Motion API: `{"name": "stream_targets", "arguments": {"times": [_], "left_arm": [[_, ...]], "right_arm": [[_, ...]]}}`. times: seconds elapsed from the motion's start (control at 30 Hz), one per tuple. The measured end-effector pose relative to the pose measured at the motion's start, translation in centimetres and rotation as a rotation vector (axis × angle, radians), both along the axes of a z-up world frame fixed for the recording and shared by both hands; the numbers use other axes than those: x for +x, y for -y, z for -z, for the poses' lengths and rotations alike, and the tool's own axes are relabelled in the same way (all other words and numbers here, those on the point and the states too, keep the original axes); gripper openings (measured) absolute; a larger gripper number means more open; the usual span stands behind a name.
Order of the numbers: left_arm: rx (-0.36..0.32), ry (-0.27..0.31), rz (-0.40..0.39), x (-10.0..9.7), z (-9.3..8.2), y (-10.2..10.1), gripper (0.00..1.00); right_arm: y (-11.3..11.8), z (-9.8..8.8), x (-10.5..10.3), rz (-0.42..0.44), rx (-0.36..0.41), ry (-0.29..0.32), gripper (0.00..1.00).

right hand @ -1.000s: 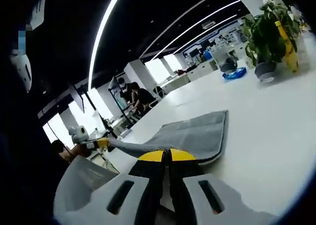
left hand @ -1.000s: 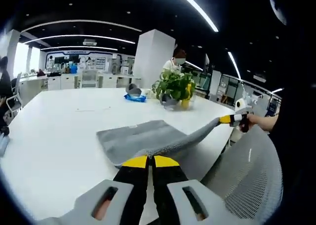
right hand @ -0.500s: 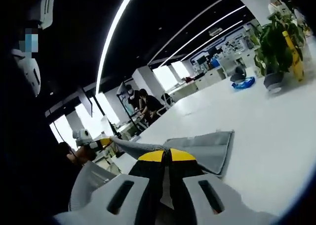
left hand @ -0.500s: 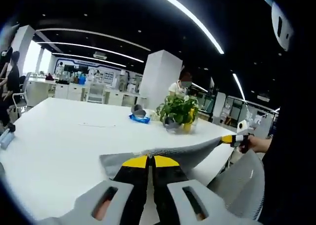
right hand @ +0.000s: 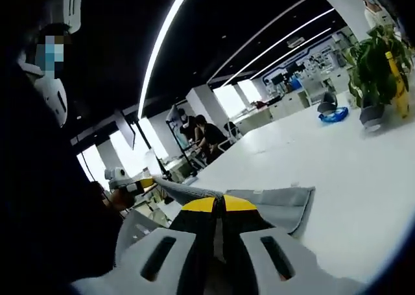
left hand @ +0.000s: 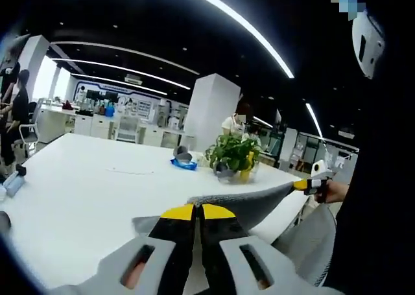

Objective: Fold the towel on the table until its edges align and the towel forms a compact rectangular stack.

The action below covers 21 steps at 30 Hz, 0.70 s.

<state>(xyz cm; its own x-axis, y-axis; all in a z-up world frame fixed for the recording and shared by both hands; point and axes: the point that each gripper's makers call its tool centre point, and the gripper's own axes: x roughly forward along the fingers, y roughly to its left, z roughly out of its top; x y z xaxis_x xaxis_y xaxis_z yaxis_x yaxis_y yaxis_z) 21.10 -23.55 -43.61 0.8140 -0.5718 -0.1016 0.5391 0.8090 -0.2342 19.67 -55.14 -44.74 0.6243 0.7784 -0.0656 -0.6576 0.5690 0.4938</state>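
Towel (left hand: 243, 203), grey, hangs lifted above the white table (left hand: 84, 198) at mid-frame, its near edge stretched between both grippers. Left gripper (left hand: 198, 212), bottom centre, has its yellow-tipped jaws pressed together pinching one corner; right gripper (right hand: 220, 204) pinches the other likewise. A potted plant (left hand: 233, 153) stands beyond, right of centre.

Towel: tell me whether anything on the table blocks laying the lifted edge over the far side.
Nothing visible does. Both grippers are shut on the towel, and the potted plant and blue item sit well beyond it on the table.
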Motion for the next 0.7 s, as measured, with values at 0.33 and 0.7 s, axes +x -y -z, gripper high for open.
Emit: {"name": "stream_targets", "arguments": {"times": [0.33, 0.7], "left_arm": [[-0.002, -0.028, -0.022, 1.3, 1.2, -0.4, 0.02], [0.06, -0.079, 0.023, 4.5, 2.6, -0.2, 0.02]], "right_arm": [[-0.7, 0.9, 2.6, 0.023, 0.003, -0.036, 0.0], [-0.8, 3.5, 7.0, 0.044, -0.041, -0.15, 0.0]]}}
